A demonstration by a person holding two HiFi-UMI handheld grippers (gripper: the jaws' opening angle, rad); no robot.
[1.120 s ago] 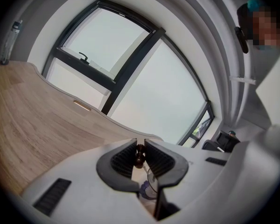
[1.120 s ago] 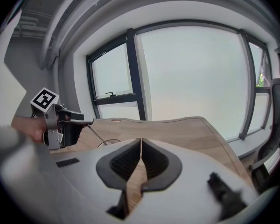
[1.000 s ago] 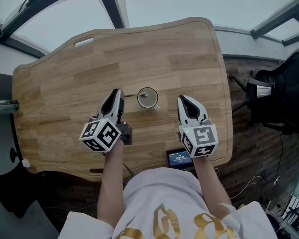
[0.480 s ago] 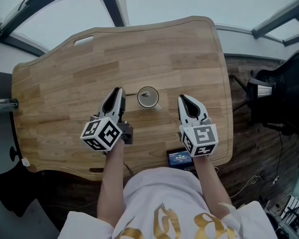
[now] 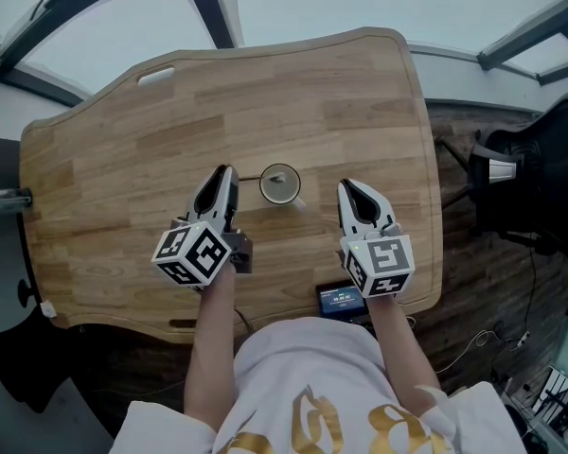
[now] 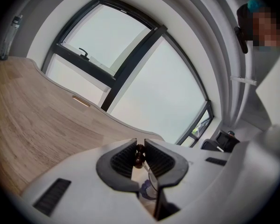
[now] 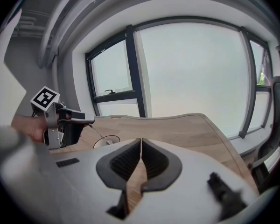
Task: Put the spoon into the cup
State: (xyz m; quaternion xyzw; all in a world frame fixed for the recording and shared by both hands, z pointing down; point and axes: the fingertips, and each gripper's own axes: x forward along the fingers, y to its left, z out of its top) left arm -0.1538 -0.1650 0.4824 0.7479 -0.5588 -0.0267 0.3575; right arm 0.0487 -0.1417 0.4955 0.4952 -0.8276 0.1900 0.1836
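A small pale cup stands near the middle of the wooden table. A thin spoon reaches from my left gripper over to the cup, its bowl end at the cup's mouth. In the left gripper view the left gripper is shut on the spoon's dark beaded handle end, with the cup just below. To the right of the cup, my right gripper is shut with nothing in it. The right gripper view shows the spoon slanting down to the cup's rim.
A small device with a lit screen sits at the table's near edge, by the person's body. Off the table's right side stands a black chair. A slot handle is cut into the far left of the tabletop. Windows lie beyond the far edge.
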